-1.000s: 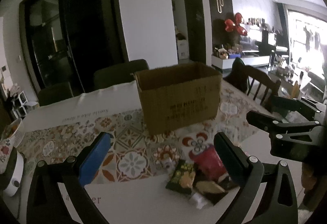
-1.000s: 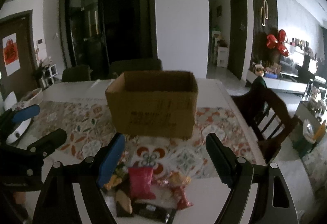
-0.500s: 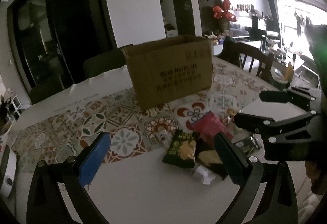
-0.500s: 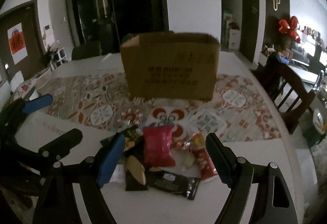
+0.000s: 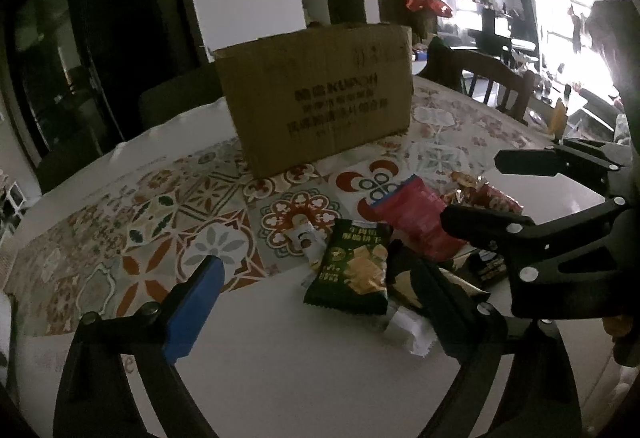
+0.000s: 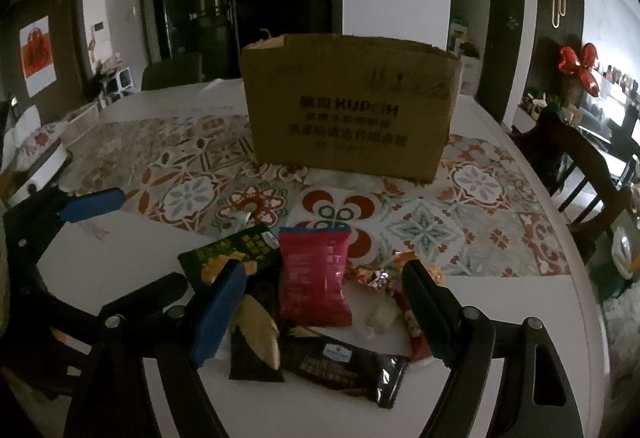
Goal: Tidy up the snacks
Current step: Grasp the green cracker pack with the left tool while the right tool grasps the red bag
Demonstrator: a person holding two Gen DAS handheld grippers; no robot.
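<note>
A pile of snack packets lies on the white table in front of an open cardboard box [image 6: 348, 110] [image 5: 320, 94]. It holds a red packet [image 6: 314, 282] [image 5: 412, 218], a green chips packet [image 5: 354, 268] [image 6: 228, 252], a black bar [image 6: 344, 360], a dark packet with a gold leaf [image 6: 256, 338] and small wrapped sweets [image 6: 380, 278]. My right gripper [image 6: 316, 306] is open, low over the pile, its jaws either side of the red packet. My left gripper [image 5: 316, 302] is open and empty, just left of the pile by the green packet.
A patterned runner [image 6: 192, 190] crosses the table under the box. A floral white bowl [image 6: 36, 158] sits at the table's left end. Dark wooden chairs [image 6: 580, 166] stand to the right and dark chairs [image 6: 172, 72] behind the table.
Both grippers have moved forward and down toward the snack pile. The box and packets now look larger and closer. Both stay open.
</note>
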